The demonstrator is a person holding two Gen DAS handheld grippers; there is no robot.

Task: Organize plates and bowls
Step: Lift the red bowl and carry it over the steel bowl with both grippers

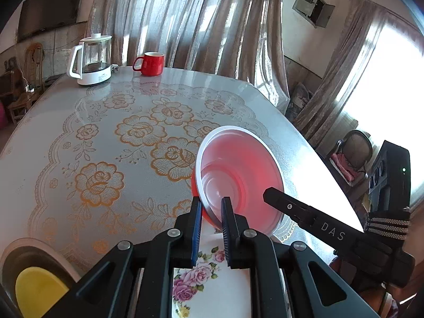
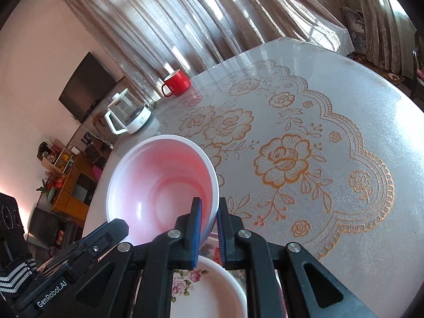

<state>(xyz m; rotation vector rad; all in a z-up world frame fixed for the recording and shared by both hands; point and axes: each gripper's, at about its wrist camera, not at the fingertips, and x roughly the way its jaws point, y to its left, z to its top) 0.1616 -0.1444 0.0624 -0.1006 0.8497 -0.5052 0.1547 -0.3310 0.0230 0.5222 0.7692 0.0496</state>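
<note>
Evidently both grippers share one load. At the left, near the tabletop's (image 1: 79, 175) near-left corner, a yellow dish (image 1: 39, 288) sits in a darker rimmed plate. At the far edge stand a glass kettle (image 1: 91, 59) and a red mug (image 1: 150, 63), well apart from the work. The left gripper (image 1: 212, 228) is clamped on the rim of the red bowl (image 1: 238, 175), which hangs tilted above a rose-patterned plate (image 1: 209, 286) at the near edge, probably so it can be nested there. The right gripper (image 2: 209, 228) pinches the same rim from the other side, steadying the thin wall. On the right tool "DAS" is legible; the left one reads "GenRobot.AI". The mug's lettering is too blurred to read.
</note>
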